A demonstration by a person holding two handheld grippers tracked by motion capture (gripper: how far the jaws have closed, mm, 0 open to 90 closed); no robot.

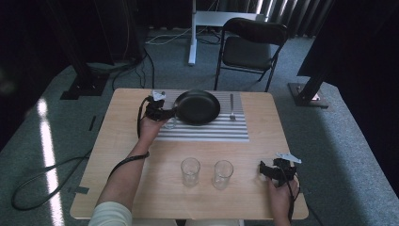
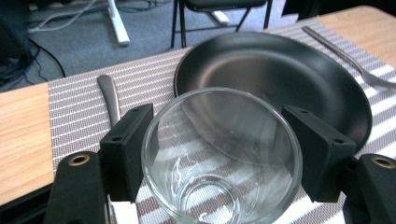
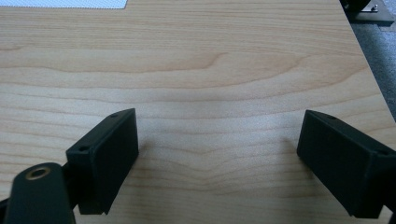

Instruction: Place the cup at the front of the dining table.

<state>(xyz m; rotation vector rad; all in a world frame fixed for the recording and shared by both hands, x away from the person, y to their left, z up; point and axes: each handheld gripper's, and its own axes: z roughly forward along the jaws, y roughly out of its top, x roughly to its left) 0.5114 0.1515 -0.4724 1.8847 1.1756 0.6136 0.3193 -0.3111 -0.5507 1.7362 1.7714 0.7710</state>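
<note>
**Left gripper around a glass at the placemat, right gripper idle on the desk**

The left gripper has a clear glass between its two black jaws, which sit against the glass's sides, closed on it. The glass stands on the striped placemat, just beside the near-left rim of the black plate. In the high view the left gripper sits at the plate's left edge. A piece of cutlery lies on the mat to the left of the plate, partly hidden behind the left jaw, and a fork lies on the mat on the plate's other side.

The right gripper rests low over bare wood near the desk's right front corner, its jaws spread wide with nothing between them. Two more empty glasses stand upright side by side, apart from each other, at the front middle of the desk, between the two arms. A black folding chair stands on the carpet beyond the desk's far edge.
</note>
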